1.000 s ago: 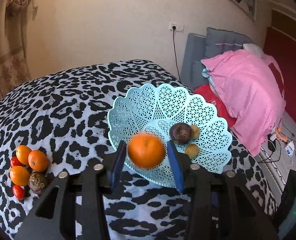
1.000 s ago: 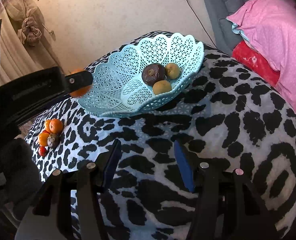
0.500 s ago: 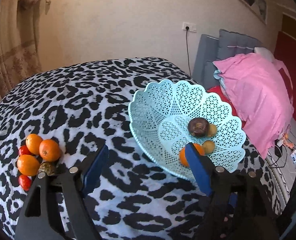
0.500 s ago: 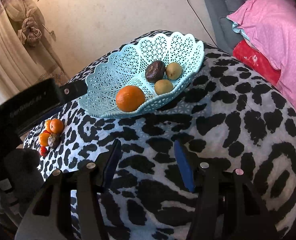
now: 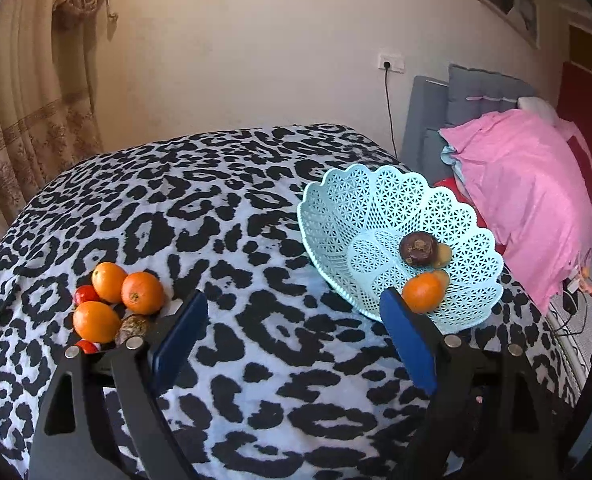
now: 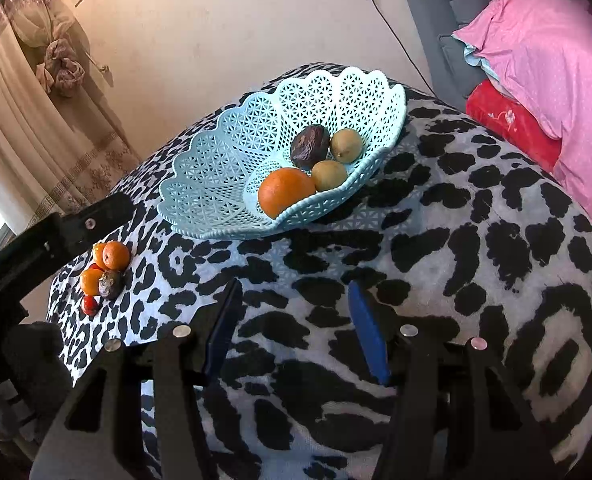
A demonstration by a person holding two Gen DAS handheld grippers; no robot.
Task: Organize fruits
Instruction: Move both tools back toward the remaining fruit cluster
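A pale blue lattice basket (image 5: 376,200) (image 6: 235,160) sits on the leopard-print cloth. In it lie an orange (image 5: 423,293) (image 6: 285,192), a dark wrinkled fruit (image 5: 418,249) (image 6: 310,146) and two greenish-brown fruits (image 6: 347,145). At the cloth's left edge is a pile of three oranges (image 5: 142,293) (image 6: 115,255), a dark fruit (image 5: 132,326) and small red fruits (image 5: 85,294). My left gripper (image 5: 291,300) hovers between pile and basket, its jaws opening wide with nothing between them. My right gripper (image 6: 294,288) stands open and empty, short of the basket.
A pink blanket (image 5: 524,196) and grey headboard (image 5: 432,120) lie to the right of the table. A curtain (image 5: 19,112) hangs at the left. The left gripper's black body (image 6: 55,236) crosses the right wrist view's left side, above the pile.
The orange left my left gripper and now rests in the basket. The left jaws spread wide and the gripper drew back toward the pile. The right gripper stayed still.
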